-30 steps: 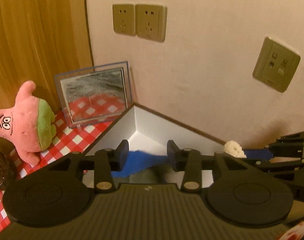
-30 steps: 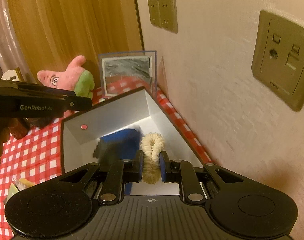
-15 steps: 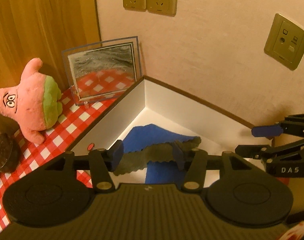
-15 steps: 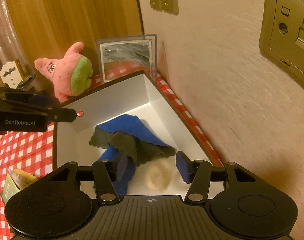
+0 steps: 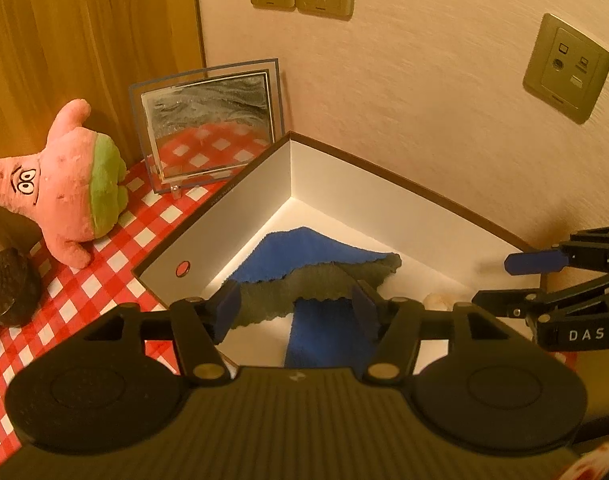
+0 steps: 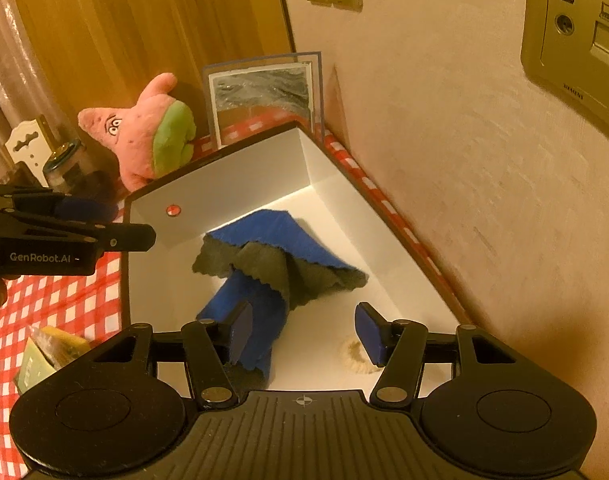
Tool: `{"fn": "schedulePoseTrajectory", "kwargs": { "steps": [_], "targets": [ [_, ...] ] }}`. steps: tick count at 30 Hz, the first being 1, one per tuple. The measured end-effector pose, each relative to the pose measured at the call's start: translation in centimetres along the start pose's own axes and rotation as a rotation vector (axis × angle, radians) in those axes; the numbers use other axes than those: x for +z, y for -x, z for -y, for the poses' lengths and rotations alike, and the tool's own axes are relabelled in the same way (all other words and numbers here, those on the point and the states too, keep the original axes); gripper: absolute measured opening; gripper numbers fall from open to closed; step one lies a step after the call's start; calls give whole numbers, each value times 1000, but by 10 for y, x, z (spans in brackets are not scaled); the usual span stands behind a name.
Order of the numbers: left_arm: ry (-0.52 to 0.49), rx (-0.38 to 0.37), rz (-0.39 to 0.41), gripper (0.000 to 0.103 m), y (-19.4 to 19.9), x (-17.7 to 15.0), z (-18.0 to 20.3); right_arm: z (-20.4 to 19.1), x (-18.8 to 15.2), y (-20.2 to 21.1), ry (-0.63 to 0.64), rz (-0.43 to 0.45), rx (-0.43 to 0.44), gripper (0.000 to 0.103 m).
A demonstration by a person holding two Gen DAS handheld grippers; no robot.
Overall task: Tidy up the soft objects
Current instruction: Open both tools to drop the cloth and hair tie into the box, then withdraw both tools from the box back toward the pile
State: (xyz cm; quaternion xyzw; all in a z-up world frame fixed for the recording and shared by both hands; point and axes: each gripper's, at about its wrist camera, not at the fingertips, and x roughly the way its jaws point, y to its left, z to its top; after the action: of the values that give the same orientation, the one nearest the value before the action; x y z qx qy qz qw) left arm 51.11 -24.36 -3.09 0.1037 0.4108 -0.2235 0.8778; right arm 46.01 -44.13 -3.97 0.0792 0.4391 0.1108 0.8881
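Your left gripper has just been spreading its jaws and holds nothing; the right gripper also stands parted and empty. The limp blue-and-grey scalloped cloth lies crumpled in the white open box, a cream fluffy loop beside it. Light and floppy, the cloth will sag; pinch a raised fold. The pink star-shaped plush toy sits outside on the red checked tablecloth, near a glass picture frame; mind the box walls.

Cloth: blue and grey, scalloped edge, crumpled, mid-floor of white box.
Scrunchie: cream, fluffy, box floor beside wall-side edge, mostly hidden.
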Motion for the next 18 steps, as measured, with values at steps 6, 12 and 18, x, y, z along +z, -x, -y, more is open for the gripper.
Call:
{"fn": "schedulePoseTrajectory", "kwargs": {
  "steps": [6,12,18],
  "targets": [
    [5,6,6,64,8,-9,5,-2,-9,3,2,-12,9,58],
    [13,23,7,64,15,-15,9,-2,-14,9,9,-9,17,58],
    [17,36,22,67,30,-27,11,-2,-19,17,13,0,30,58]
  ]
}}
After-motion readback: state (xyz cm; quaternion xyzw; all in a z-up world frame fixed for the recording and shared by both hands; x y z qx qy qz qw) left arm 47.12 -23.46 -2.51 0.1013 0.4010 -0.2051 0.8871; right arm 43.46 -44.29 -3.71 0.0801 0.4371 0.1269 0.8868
